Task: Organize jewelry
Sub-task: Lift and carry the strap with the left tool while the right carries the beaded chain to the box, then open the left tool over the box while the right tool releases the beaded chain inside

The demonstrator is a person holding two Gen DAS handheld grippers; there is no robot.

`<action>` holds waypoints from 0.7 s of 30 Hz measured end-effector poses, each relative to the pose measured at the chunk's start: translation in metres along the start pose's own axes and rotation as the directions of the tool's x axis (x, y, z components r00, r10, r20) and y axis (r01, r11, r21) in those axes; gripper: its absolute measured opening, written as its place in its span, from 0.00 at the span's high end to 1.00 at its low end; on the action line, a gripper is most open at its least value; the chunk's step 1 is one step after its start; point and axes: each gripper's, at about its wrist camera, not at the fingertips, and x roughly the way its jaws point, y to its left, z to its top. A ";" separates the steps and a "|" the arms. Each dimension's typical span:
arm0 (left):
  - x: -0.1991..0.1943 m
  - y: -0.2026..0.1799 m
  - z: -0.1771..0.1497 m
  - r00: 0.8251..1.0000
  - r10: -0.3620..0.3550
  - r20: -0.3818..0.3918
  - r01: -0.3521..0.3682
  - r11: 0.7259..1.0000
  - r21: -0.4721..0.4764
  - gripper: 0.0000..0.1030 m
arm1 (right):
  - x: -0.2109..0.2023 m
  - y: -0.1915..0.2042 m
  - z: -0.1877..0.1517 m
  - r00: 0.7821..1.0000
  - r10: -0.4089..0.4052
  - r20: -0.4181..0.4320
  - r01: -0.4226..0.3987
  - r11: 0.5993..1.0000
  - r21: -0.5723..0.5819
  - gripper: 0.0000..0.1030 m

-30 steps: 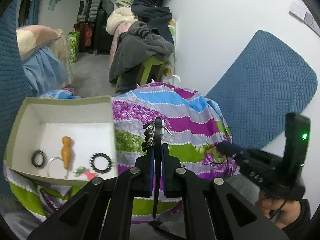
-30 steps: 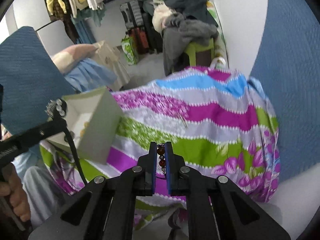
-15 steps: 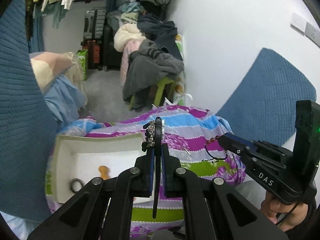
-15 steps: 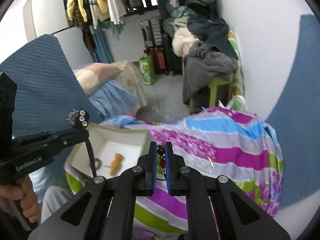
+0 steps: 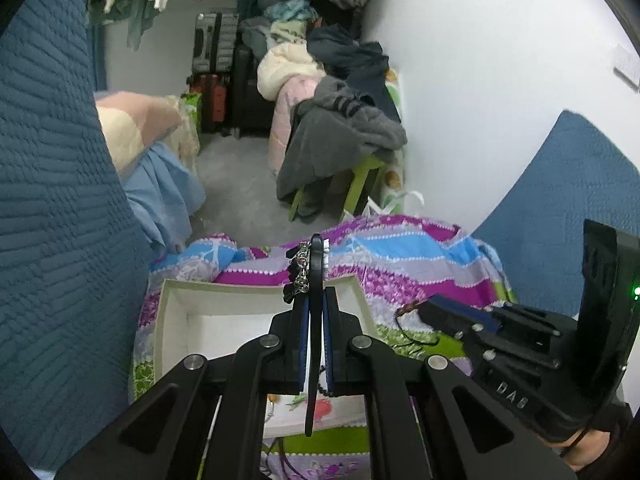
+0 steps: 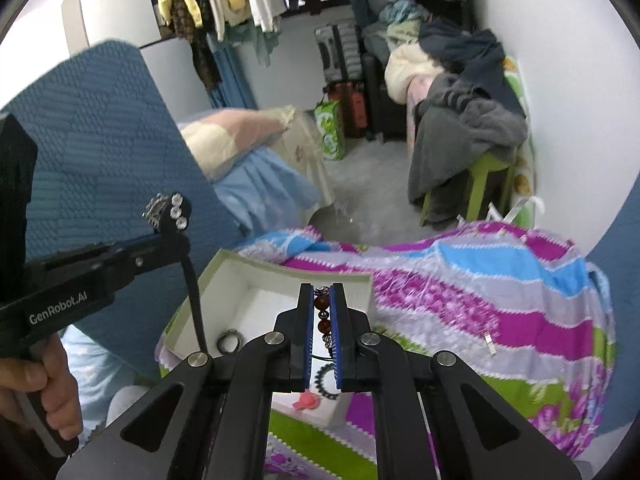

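My left gripper is shut on a black hair clip with rhinestones, held above the white box; it also shows in the right wrist view. My right gripper is shut on a red bead bracelet over the box's right side; it shows in the left wrist view. In the box lie a dark ring, a black beaded bracelet and a pink piece.
The box rests on a striped purple, blue and green cloth. Blue quilted cushions flank it. A small metal clip lies on the cloth. Clothes are piled on a green stool beyond.
Both grippers have risen and shifted left over the box, still holding their items. The box now sits under the left gripper's fingers.
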 end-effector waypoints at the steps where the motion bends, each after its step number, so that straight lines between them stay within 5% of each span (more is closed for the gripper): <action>1: 0.007 0.003 -0.002 1.000 0.004 -0.009 -0.004 1.000 0.012 0.96 | 0.011 0.002 -0.004 1.000 0.008 -0.016 -0.008 1.000 -0.004 0.94; 12: 0.067 0.035 -0.035 0.993 -0.004 -0.119 0.002 1.000 -0.014 0.95 | 0.073 0.002 -0.043 0.990 0.016 -0.143 -0.016 1.000 -0.001 0.94; 21: 0.063 0.034 -0.049 0.993 -0.019 -0.117 0.014 0.999 -0.042 0.93 | 0.077 -0.001 -0.045 0.986 0.042 -0.163 -0.042 0.999 0.007 0.88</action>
